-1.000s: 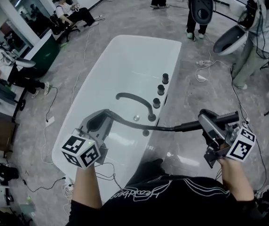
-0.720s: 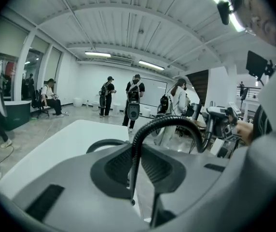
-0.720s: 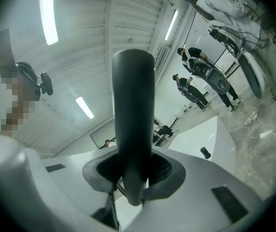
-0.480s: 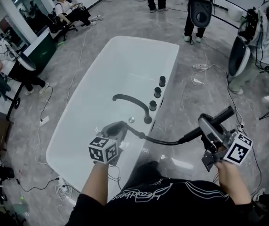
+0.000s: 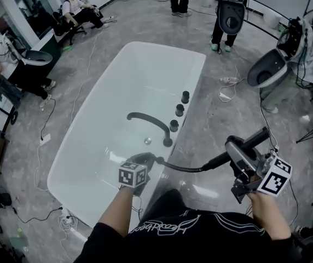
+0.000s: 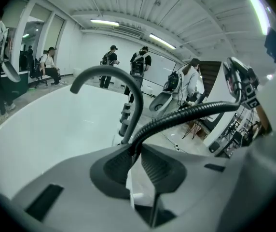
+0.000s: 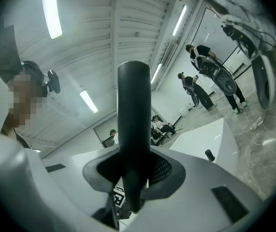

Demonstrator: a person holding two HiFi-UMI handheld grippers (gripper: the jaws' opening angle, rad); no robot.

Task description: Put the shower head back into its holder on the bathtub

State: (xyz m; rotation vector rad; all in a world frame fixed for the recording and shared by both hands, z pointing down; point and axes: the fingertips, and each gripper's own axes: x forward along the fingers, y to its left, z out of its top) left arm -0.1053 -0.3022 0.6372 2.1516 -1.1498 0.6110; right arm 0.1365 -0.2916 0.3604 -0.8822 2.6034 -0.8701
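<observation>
Your left gripper (image 5: 143, 162) — jaws nearly together, clamped on the black hose (image 5: 184, 167), over the near rim of the bathtub (image 5: 102, 103); your right gripper (image 5: 239, 153) — jaws partly apart, gripping the shower head (image 5: 253, 138) by its handle, outside the tub on its right; hose spans both; spout (image 5: 148, 119) and three knobs (image 5: 179, 109) stand on the tub's right edge.

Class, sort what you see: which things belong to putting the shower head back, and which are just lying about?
In the job:
shower head, held by right claw
hose, held by left claw
bathtub
tub knobs

Lying about:
floor cables
toilet bowl
</observation>
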